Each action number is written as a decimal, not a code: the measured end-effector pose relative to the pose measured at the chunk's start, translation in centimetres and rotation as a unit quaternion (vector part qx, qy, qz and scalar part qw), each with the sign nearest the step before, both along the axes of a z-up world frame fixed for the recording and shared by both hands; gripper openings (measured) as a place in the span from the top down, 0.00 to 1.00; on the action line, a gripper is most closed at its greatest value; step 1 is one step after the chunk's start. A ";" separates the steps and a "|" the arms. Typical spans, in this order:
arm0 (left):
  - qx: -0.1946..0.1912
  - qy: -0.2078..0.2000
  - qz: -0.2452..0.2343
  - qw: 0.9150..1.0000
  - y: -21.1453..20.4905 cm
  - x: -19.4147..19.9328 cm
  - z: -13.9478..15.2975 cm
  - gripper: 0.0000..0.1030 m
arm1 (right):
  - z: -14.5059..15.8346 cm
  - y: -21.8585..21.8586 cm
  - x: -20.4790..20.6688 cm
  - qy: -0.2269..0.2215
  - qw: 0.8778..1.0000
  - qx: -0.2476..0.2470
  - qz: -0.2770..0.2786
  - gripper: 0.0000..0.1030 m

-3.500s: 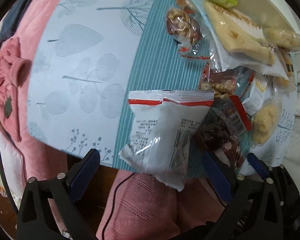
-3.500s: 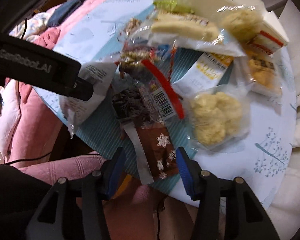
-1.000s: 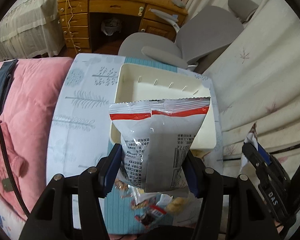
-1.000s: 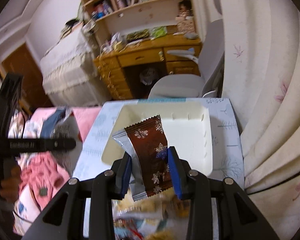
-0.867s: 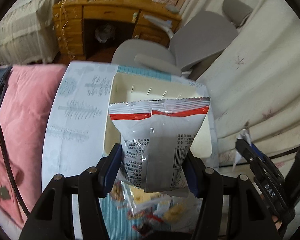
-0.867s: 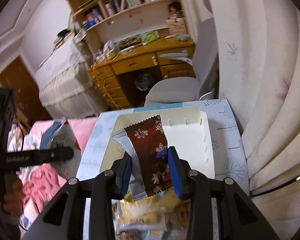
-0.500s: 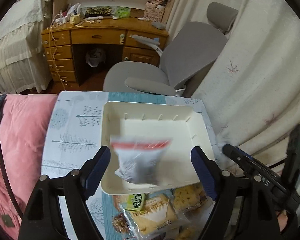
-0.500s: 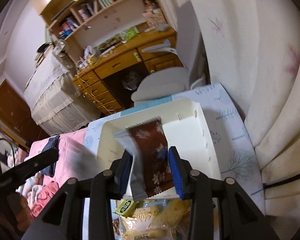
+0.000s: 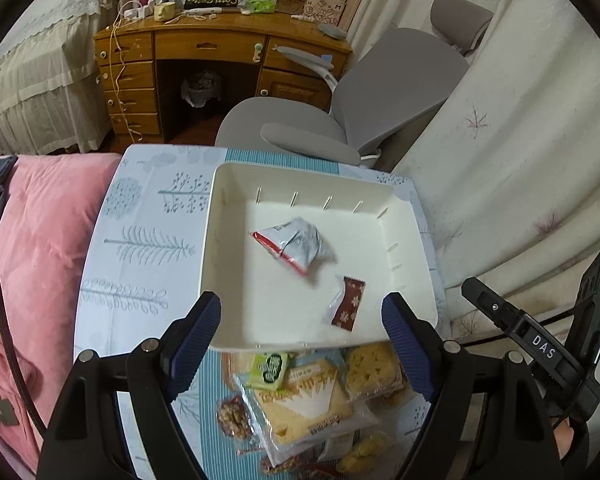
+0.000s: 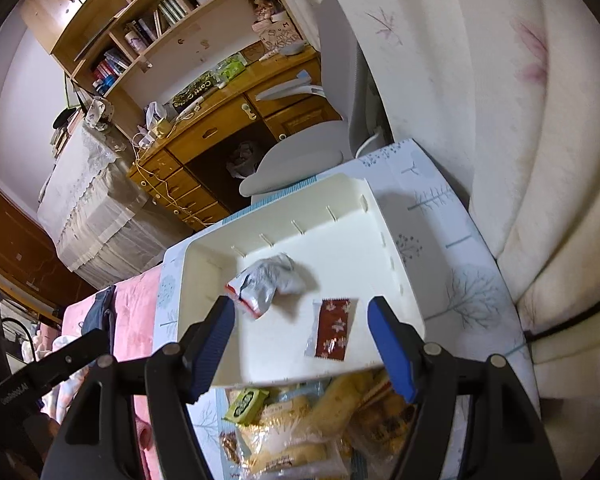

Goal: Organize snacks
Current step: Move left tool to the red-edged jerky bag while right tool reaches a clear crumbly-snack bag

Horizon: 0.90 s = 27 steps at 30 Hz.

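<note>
A cream plastic bin (image 9: 414, 236) (image 10: 392, 264) stands on the small table. A silver packet with a red strip (image 9: 294, 242) (image 10: 262, 282) and a brown snowflake-print packet (image 9: 346, 304) (image 10: 332, 334) lie inside it. My left gripper (image 9: 300, 338) is open and empty, above the bin's near edge. My right gripper (image 10: 302, 346) is open and empty, also above the near edge. A pile of snack packets (image 9: 304, 396) (image 10: 300, 424) lies on the table in front of the bin, with a small green packet (image 9: 269, 365) (image 10: 246, 400) at its edge.
The table has a pale blue leaf-print cloth (image 9: 140, 240) (image 10: 452, 280). A pink blanket (image 9: 36, 240) lies at its left. A grey office chair (image 9: 340, 120), a wooden desk (image 9: 204, 52) and a cream curtain (image 9: 520, 140) stand behind. The right gripper's body (image 9: 540, 348) is at the lower right.
Both grippers rose from the snack pile with their packets, carried them over the bin and opened. The silver packet and the brown packet now lie in the bin.
</note>
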<state>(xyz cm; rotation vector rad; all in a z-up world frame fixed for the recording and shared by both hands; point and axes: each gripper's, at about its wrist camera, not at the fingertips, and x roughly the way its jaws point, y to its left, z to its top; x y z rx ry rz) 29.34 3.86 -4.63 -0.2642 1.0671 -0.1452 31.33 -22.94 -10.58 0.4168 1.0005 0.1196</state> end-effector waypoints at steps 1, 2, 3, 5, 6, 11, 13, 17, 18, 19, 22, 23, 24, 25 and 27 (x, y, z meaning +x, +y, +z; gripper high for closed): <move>0.001 0.002 0.001 1.000 -0.1 -0.5 -0.2 0.21 | -0.1 -0.1 -0.5 0.003 1.000 0.003 -0.001 0.32; 0.002 0.004 0.001 1.000 -0.1 -0.9 -0.3 0.21 | -0.2 -0.3 -0.8 0.005 1.000 0.005 -0.002 0.32; 0.003 0.006 0.001 1.000 -0.2 -1.5 -0.5 0.21 | -0.3 -0.4 -1.4 0.008 1.000 0.008 -0.003 0.32; 0.006 0.014 0.001 1.000 -0.4 -2.7 -1.1 0.21 | -0.6 -0.7 -2.4 0.014 1.000 0.012 -0.005 0.32; 0.006 0.017 0.000 1.000 -0.5 -3.3 -1.3 0.21 | -0.8 -0.9 -3.1 0.019 1.000 0.016 -0.006 0.32; 0.011 0.027 0.002 1.000 -1.2 -6.8 -2.6 0.21 | -1.8 -1.6 -5.8 0.041 0.999 0.031 -0.011 0.32; 0.013 0.028 0.006 0.999 -1.3 -8.2 -3.2 0.21 | -2.3 -1.8 -6.9 0.052 0.998 0.037 -0.010 0.32; 0.015 0.035 0.007 0.999 -1.1 -11.1 -4.6 0.21 | -3.5 -2.4 -9.5 0.076 0.996 0.054 -0.013 0.32; 0.016 0.037 0.005 0.999 -1.2 -11.9 -5.0 0.21 | -3.8 -2.4 -10.0 0.080 0.995 0.057 -0.013 0.31; 0.018 0.038 0.002 0.999 -1.2 -12.5 -5.3 0.21 | -4.0 -2.5 -10.4 0.085 0.995 0.058 -0.013 0.31; 0.025 0.046 -0.013 0.999 -1.5 -14.4 -6.3 0.20 | -5.1 -3.0 -12.0 0.102 0.992 0.068 -0.016 0.28; 0.028 0.051 -0.016 0.998 -1.7 -15.0 -6.7 0.20 | -5.5 -3.0 -12.8 0.111 0.991 0.077 -0.018 0.27; 0.029 0.057 -0.020 0.998 -1.8 -15.6 -7.1 0.20 | -5.8 -3.1 -13.3 0.116 0.990 0.083 -0.019 0.27; 0.029 0.063 -0.024 0.997 -2.0 -16.0 -7.5 0.20 | -6.0 -3.1 -13.6 0.123 0.988 0.089 -0.020 0.27; 0.026 0.075 -0.028 0.996 -2.4 -16.9 -8.2 0.20 | -7.0 -3.6 -14.5 0.139 0.984 0.109 -0.026 0.26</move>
